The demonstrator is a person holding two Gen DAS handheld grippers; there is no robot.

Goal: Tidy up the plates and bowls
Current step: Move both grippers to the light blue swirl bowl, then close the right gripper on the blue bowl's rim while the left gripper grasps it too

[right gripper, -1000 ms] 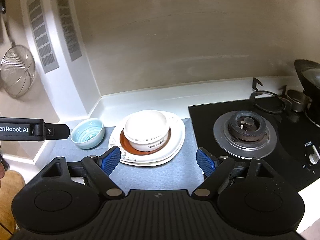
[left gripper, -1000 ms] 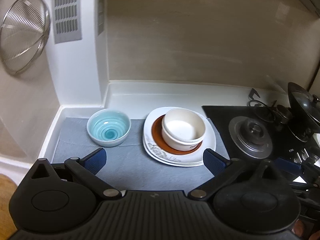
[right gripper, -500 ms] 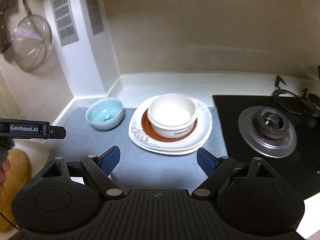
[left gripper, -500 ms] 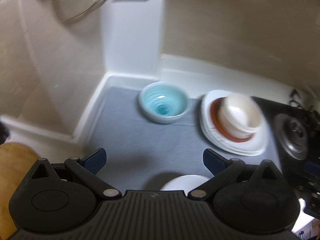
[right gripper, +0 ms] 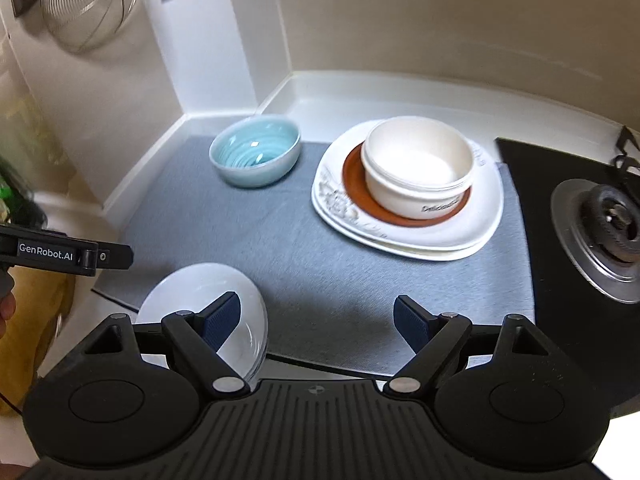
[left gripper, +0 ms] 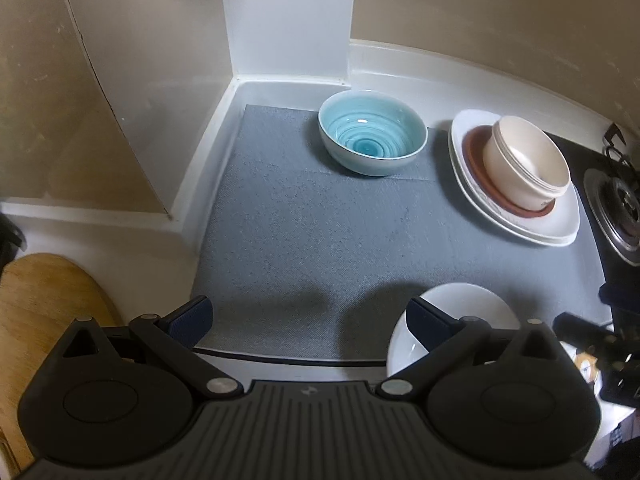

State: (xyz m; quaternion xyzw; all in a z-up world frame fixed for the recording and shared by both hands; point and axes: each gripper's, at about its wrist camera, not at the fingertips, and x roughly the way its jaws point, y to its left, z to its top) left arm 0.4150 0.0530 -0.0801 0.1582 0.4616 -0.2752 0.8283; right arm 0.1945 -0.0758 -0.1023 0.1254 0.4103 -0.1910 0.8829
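Note:
A light blue bowl point(left gripper: 373, 137) point(right gripper: 256, 151) sits at the back of a grey mat point(left gripper: 312, 232) point(right gripper: 320, 264). To its right a cream bowl point(left gripper: 526, 162) point(right gripper: 418, 164) rests on a brown saucer point(right gripper: 354, 184), stacked on white plates point(left gripper: 560, 224) point(right gripper: 472, 236). A small white dish point(left gripper: 460, 304) point(right gripper: 196, 284) lies at the mat's front edge. My left gripper point(left gripper: 308, 316) is open above the mat, its right finger over the dish. My right gripper point(right gripper: 318, 316) is open too, its left finger over the same dish. Nothing is held.
A black gas hob with a burner point(right gripper: 604, 232) point(left gripper: 624, 208) lies right of the mat. A wire strainer point(right gripper: 88, 0) hangs on the left wall. A wooden board point(left gripper: 44, 312) is at the lower left. White walls point(left gripper: 286, 20) close the corner behind the blue bowl.
Both grippers have tilted down and come lower toward the mat. The left view has swung leftward; the white dish at the front edge has come into both views.

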